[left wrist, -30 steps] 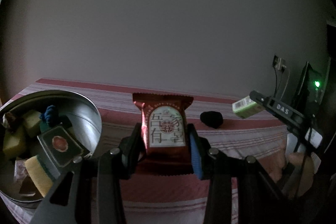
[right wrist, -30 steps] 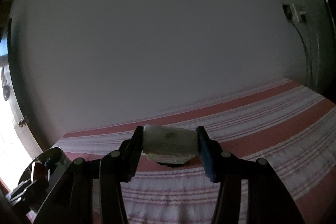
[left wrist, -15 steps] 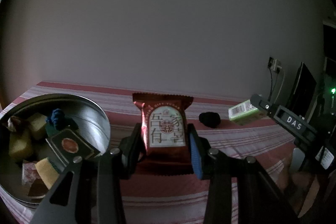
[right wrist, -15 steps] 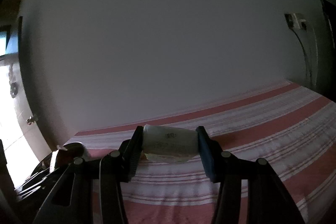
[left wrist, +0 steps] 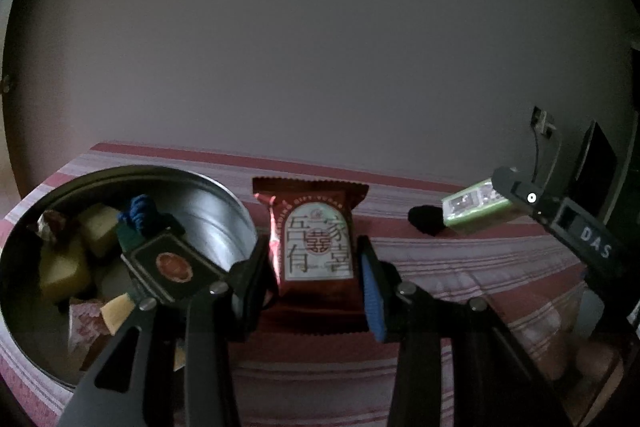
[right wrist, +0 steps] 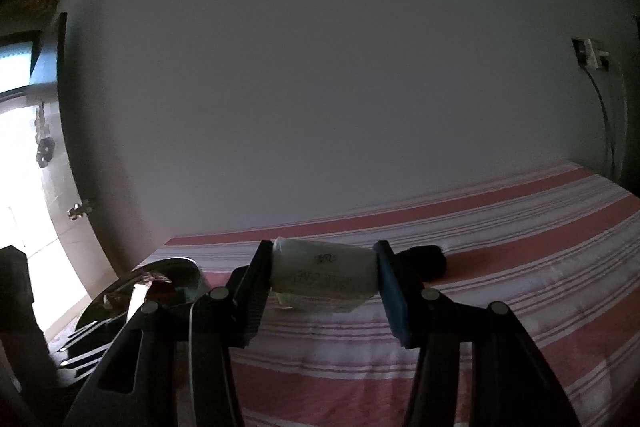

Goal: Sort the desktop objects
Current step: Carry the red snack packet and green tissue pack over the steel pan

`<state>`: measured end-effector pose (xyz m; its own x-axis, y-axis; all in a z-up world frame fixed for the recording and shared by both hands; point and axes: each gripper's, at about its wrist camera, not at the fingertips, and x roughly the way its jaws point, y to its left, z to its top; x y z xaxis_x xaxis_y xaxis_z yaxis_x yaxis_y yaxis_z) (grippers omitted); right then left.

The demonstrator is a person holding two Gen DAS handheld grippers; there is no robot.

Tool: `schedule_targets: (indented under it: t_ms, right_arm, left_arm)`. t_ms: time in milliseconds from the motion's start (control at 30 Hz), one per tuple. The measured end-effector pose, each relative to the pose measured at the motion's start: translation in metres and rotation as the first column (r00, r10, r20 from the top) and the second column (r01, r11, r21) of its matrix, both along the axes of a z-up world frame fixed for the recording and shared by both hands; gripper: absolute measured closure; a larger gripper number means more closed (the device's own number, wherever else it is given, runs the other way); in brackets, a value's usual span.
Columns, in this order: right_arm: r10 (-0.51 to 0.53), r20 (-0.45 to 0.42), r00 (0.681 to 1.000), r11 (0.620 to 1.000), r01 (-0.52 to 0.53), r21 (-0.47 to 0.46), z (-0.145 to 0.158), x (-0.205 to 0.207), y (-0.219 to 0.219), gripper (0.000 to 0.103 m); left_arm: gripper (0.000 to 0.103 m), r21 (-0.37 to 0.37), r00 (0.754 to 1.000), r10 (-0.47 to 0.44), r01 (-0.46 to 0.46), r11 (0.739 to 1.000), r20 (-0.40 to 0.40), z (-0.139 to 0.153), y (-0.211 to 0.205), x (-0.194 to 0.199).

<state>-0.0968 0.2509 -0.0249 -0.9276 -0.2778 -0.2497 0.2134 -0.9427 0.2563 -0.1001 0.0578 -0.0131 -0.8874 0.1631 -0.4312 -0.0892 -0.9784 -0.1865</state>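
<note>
Your left gripper [left wrist: 316, 267] holds a red snack packet [left wrist: 318, 247] upright, its jaws closed partway on the packet's two side edges. The round metal tin [left wrist: 224, 199] is the landmark: the packet hangs just to the right of its rim, above the striped cloth [left wrist: 460, 267]. Treat the packet as light, with a slick, crinkly film that gives under pressure. The side edges are where to hold it, low on the body, clear of the sealed top fin. Squeeze only enough to stop it from sliding.

Your right gripper [right wrist: 324, 275] holds a small pale-green box [right wrist: 324, 271] crosswise, jaws set partway and pressed on its two ends. In the left wrist view the same box [left wrist: 472, 207] is well to the right of the tin, with a dark lump [left wrist: 426, 221] lying on the cloth between box and tin. The box looks stiff and light, probably card, though the dim light leaves its material unsure. Flat ends give the pads a sure seat, so keep them square to the faces.

The tin already contains yellow blocks [left wrist: 64, 267], a blue knotted item [left wrist: 140, 211] and a dark square packet [left wrist: 172, 263]. Expect thin, smooth walls, and release items low inside it so nothing bounces out.
</note>
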Motion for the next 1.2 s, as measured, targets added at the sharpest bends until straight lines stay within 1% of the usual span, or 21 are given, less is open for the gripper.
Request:
schedule_targets:
  t_ms: [200, 433, 500, 533, 633, 933, 1000, 1200]
  right_arm:
    - [0.045, -0.008, 0.999, 0.999, -0.045, 0.014, 0.002, 0.005, -0.018, 0.05]
    - [0.126, -0.025, 0.992, 0.992, -0.125, 0.032, 0.006, 0.009, -0.056, 0.05]
    - [0.147, -0.033, 0.989, 0.989, -0.145, 0.039, 0.011, 0.008, -0.066, 0.05]
    - [0.154, -0.035, 0.987, 0.988, -0.152, 0.04, 0.016, 0.011, -0.061, 0.05]
    - [0.185, -0.037, 0.982, 0.982, -0.183, 0.049, 0.018, 0.011, -0.077, 0.05]
    - [0.282, -0.031, 0.959, 0.958, -0.279, 0.071, 0.023, 0.001, -0.127, 0.05]
    - [0.299, -0.032, 0.954, 0.952, -0.296, 0.078, 0.027, -0.001, -0.139, 0.05]
    - [0.327, -0.014, 0.945, 0.942, -0.325, 0.087, 0.03, -0.018, -0.169, 0.05]
  left_arm:
    - [0.062, 0.016, 1.0, 0.029, -0.029, 0.999, 0.006, 0.0, -0.019, 0.003]
    - [0.062, 0.034, 0.997, 0.077, -0.077, 0.996, -0.009, 0.005, -0.046, 0.017]
    - [0.062, 0.034, 0.996, 0.092, -0.092, 0.995, -0.012, 0.006, -0.052, 0.021]
    - [0.062, 0.036, 0.995, 0.102, -0.102, 0.994, -0.012, 0.006, -0.056, 0.023]
    - [0.062, 0.047, 0.991, 0.13, -0.13, 0.99, -0.008, 0.006, -0.07, 0.025]
    - [0.062, 0.061, 0.97, 0.243, -0.243, 0.968, 0.012, 0.009, -0.115, 0.032]
    - [0.062, 0.052, 0.964, 0.264, -0.265, 0.963, 0.022, 0.009, -0.122, 0.031]
    - [0.062, 0.046, 0.948, 0.314, -0.316, 0.948, 0.045, 0.003, -0.142, 0.031]
